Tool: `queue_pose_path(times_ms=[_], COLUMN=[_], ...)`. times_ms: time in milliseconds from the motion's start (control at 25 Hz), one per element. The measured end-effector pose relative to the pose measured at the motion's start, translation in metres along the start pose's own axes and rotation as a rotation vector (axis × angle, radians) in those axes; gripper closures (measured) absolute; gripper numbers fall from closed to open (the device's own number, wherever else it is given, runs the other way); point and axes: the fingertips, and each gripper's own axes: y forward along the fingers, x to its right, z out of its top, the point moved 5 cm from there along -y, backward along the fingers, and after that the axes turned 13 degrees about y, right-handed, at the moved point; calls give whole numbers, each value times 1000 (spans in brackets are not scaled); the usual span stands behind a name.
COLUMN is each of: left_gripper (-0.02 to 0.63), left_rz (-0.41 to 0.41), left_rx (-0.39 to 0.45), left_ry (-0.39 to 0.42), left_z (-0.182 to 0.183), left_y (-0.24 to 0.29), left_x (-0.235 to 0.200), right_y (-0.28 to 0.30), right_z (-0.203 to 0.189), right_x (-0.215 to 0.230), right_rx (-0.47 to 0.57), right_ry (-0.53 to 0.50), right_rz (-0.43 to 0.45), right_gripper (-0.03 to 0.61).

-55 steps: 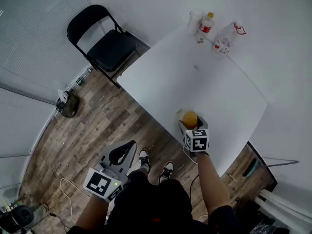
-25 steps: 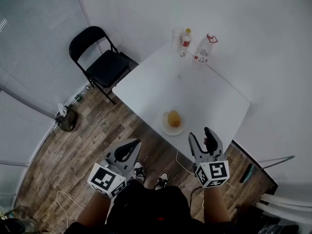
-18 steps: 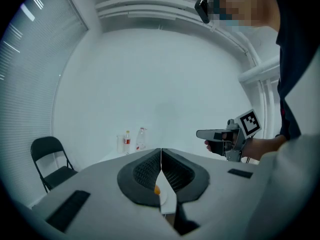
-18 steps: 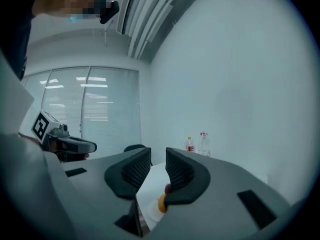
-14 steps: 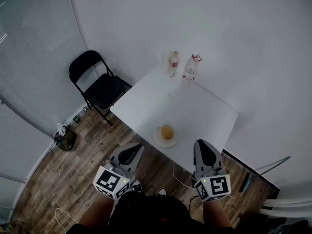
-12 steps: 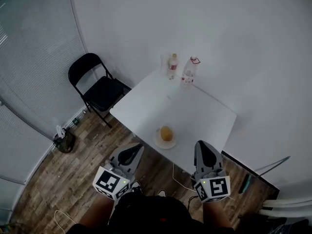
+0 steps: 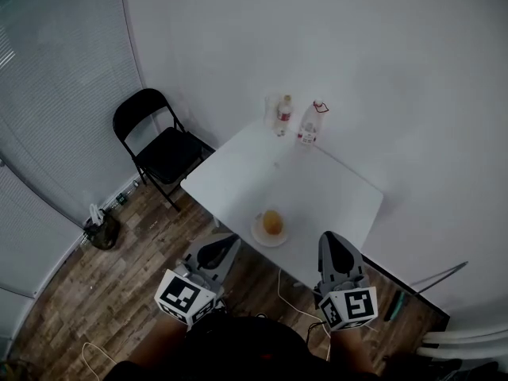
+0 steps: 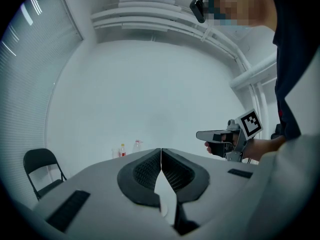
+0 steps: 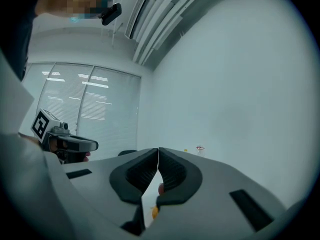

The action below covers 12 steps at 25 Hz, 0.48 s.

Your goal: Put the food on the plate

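An orange round food item (image 7: 272, 222) lies on a small white plate (image 7: 259, 234) near the front edge of the white table (image 7: 317, 189). My left gripper (image 7: 223, 247) hangs below the table's front edge, left of the plate, with its jaws shut and nothing in them. To the right of the plate my right gripper (image 7: 333, 245) is held back from the table, also shut and empty. In the left gripper view the jaws (image 8: 161, 153) meet tip to tip. The right gripper view shows its jaws (image 9: 158, 153) touching, with a sliver of the orange food (image 9: 155, 211) below.
Two bottles (image 7: 283, 116) (image 7: 309, 125) and a clear cup (image 7: 271, 108) stand at the table's far corner against the white wall. A black folding chair (image 7: 159, 145) stands left of the table on the wooden floor. A small bag (image 7: 103, 232) lies by the blinds.
The right gripper drew back from the plate and its jaws closed empty. The food stays on the plate. The head view pulled away from the table.
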Motion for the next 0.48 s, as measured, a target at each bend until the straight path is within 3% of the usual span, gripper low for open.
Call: queue_pose_path(times_ms=[480], left_gripper=[591], left_rz=[-17], left_rx=[-3], left_ry=[10], left_z=[-2], left_y=[-4], left_x=[-9], right_y=[9], right_z=[-6], right_x=[-11], right_rx=[-22], right_ry=[-16], right_rz=[9], right_gripper=[555])
